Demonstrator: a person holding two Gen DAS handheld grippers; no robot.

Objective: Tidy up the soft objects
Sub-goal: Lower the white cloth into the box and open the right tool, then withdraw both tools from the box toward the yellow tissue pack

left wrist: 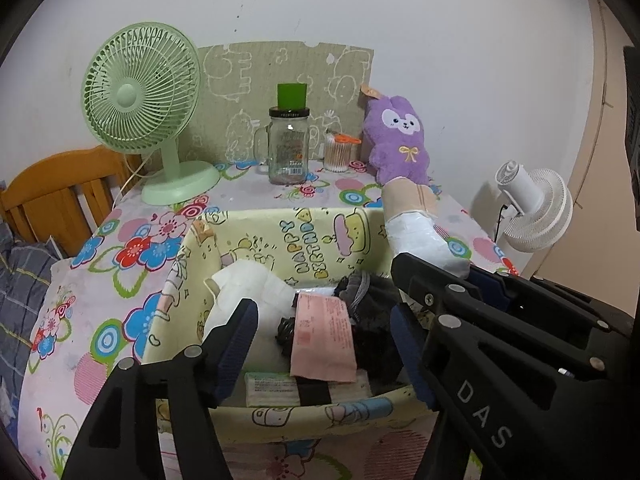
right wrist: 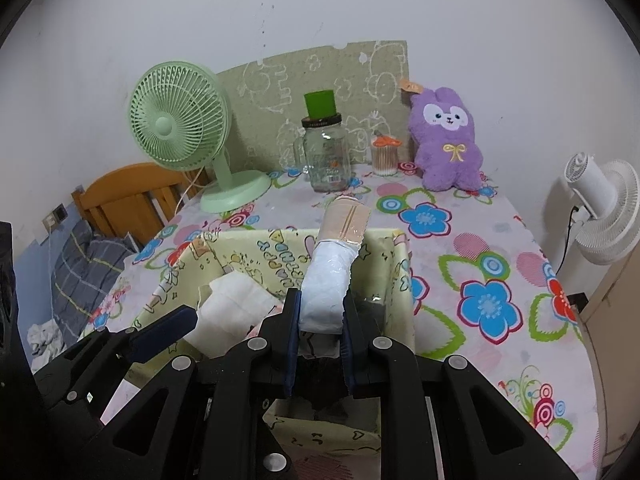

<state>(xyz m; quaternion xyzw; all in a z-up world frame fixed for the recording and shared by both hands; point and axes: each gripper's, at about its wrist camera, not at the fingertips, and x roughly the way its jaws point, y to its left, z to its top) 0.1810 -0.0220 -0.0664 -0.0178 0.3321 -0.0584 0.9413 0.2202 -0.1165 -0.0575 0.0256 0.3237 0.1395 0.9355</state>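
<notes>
– Roll [right wrist: 334, 276] sits pinched in our right gripper [right wrist: 320, 326] above the box [right wrist: 400, 264]; left gripper [left wrist: 324, 332] spread, empty.
– Soft, light; we judge mid-body grip best.

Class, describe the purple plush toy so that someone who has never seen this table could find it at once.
Start at the flower-patterned tablecloth and look to its far edge by the wall. Right of the glass jar and the cotton swab tub sits the purple plush toy. It alone is fluffy, with a white face and a yellow bow.
</notes>
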